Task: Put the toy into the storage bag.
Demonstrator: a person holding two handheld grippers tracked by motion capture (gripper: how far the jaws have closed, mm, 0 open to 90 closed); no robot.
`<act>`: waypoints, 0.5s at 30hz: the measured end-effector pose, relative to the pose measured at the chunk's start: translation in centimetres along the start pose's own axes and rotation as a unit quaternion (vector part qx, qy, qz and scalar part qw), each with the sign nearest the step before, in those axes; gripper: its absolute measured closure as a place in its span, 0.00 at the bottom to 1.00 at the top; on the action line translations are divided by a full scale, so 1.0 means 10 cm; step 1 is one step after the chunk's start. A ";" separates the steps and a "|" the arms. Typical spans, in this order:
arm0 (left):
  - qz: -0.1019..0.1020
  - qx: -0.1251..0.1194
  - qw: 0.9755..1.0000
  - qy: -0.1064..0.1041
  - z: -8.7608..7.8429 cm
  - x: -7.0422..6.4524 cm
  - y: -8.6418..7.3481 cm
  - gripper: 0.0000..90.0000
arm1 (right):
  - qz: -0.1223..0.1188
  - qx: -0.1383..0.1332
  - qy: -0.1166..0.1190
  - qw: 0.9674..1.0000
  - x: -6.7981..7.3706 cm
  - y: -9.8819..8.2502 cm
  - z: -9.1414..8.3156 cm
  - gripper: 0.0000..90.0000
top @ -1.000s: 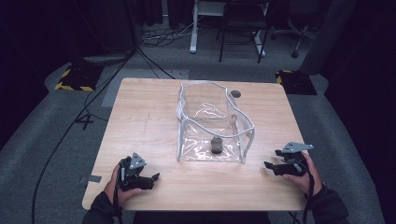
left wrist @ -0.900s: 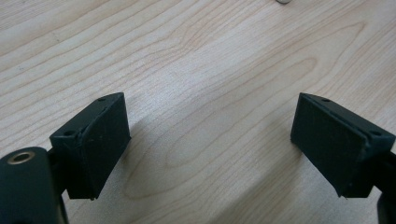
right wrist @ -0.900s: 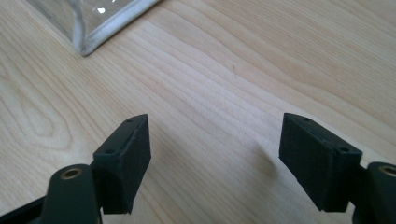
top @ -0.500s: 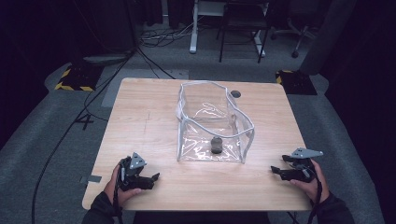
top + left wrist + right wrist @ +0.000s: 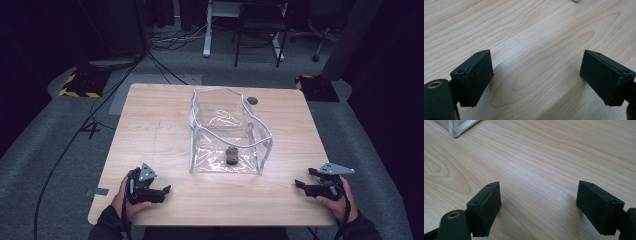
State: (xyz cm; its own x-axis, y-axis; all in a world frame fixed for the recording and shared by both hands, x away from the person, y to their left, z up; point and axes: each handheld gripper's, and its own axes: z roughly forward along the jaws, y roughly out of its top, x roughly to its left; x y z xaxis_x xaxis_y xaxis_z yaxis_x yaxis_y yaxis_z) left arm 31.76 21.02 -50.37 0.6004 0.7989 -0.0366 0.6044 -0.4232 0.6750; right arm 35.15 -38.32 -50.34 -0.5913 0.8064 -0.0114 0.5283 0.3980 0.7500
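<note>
The left claw (image 5: 161,192) sits low near the front left corner of the pale wooden counter (image 5: 160,130), its two black jaws spread apart with nothing between them. The right claw (image 5: 302,186) rests near the front right edge; its jaws have just been opening and stand wide, with only bare wood between them.

The clear plastic pouch with the white trim (image 5: 227,131) stands open in the middle of the counter, well apart from both claws. A small dark lump (image 5: 231,155) lies inside it, near its front wall.

To do the reach well, I think each claw should come in slowly from its own side and pinch the white rim, not the floppy clear wall.
</note>
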 end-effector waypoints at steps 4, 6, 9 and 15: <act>0.004 0.000 1.000 0.003 0.00 0.00 0.00 0.13 | 0.001 0.002 -0.001 1.000 0.01 0.00 0.00 0.22; 0.003 0.000 1.000 0.002 0.00 0.00 0.00 0.13 | -0.002 0.002 -0.002 1.000 0.00 0.00 0.00 0.22; -0.001 0.000 1.000 0.001 0.00 0.00 0.00 0.13 | -0.003 0.003 -0.003 1.000 0.01 0.00 0.00 0.22; 0.003 0.001 1.000 0.006 0.00 0.01 0.01 0.12 | -0.001 0.002 -0.004 1.000 0.01 0.00 0.00 0.22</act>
State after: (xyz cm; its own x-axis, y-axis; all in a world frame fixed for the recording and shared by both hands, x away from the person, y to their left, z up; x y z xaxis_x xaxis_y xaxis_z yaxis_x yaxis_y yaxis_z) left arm 31.86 21.02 -50.32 0.5973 0.8017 -0.0243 0.6027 -0.4286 0.6731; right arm 35.10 -38.23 -50.32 -0.5870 0.8094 -0.0182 0.5300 0.4012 0.7471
